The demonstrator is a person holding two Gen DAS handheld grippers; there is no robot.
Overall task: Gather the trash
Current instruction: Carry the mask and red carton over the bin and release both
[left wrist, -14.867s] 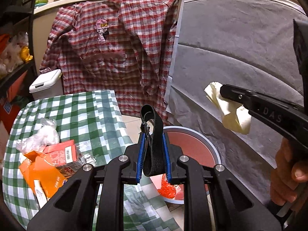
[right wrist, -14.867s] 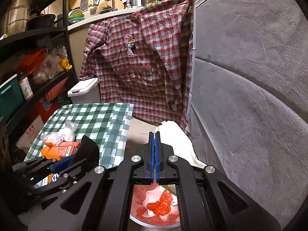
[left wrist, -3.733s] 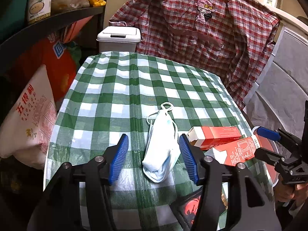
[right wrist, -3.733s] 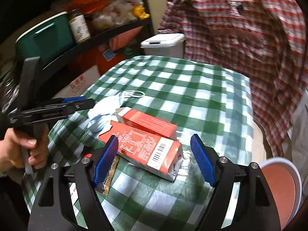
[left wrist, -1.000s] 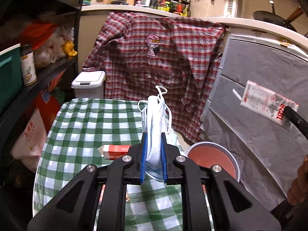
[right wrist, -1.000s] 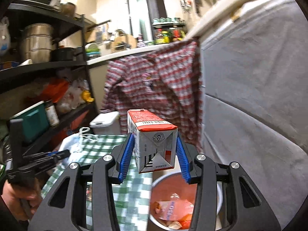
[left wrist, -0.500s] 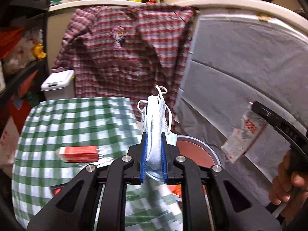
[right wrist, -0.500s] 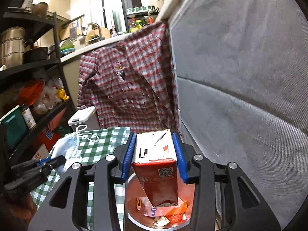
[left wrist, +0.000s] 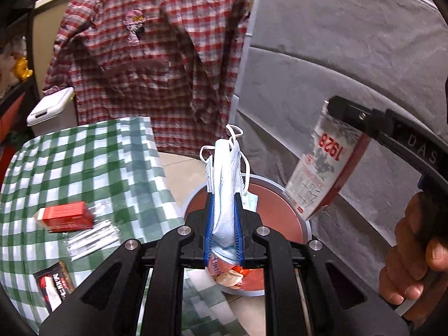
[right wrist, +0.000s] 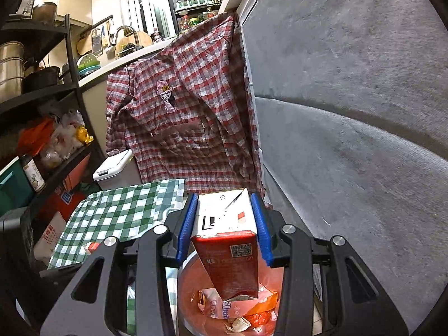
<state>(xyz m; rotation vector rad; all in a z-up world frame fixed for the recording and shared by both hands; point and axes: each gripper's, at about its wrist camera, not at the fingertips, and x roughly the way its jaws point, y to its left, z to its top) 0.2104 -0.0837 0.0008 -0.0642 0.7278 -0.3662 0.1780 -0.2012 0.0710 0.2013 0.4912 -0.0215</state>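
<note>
Pinched between the blue pads of the left claw (left wrist: pixel 223 225), a crumpled white face mask (left wrist: pixel 225 184) stood upright in the left wrist view, its ear loops sticking up above the pads. Directly behind and below it sat the round trash bin (left wrist: pixel 303 224) with a reddish inside, on the floor just beside the table (left wrist: pixel 84 162) with its green checked cloth. On that cloth lay a small red box (left wrist: pixel 65 216), a clear plastic wrapper (left wrist: pixel 92 239) near it, and a dark snack wrapper (left wrist: pixel 54 285) at the near edge. To the right, the right claw (left wrist: pixel 343 114), gripped by a hand (left wrist: pixel 411 263), held a milk carton (left wrist: pixel 324 165) tilted over the bin's far side. A red plaid shirt (left wrist: pixel 156 56) hung behind the table, and a grey cover (left wrist: pixel 350 56) filled the right. In the right wrist view, the right claw (right wrist: pixel 224 224) clamped the red and white milk carton (right wrist: pixel 228 240) between its blue pads, the carton's end pointing down over the open trash bin (right wrist: pixel 193 285), where wrappers and scraps already lay. The table (right wrist: pixel 117 210) showed to the left, with a white lidded bin (right wrist: pixel 114 168) beyond it.
</note>
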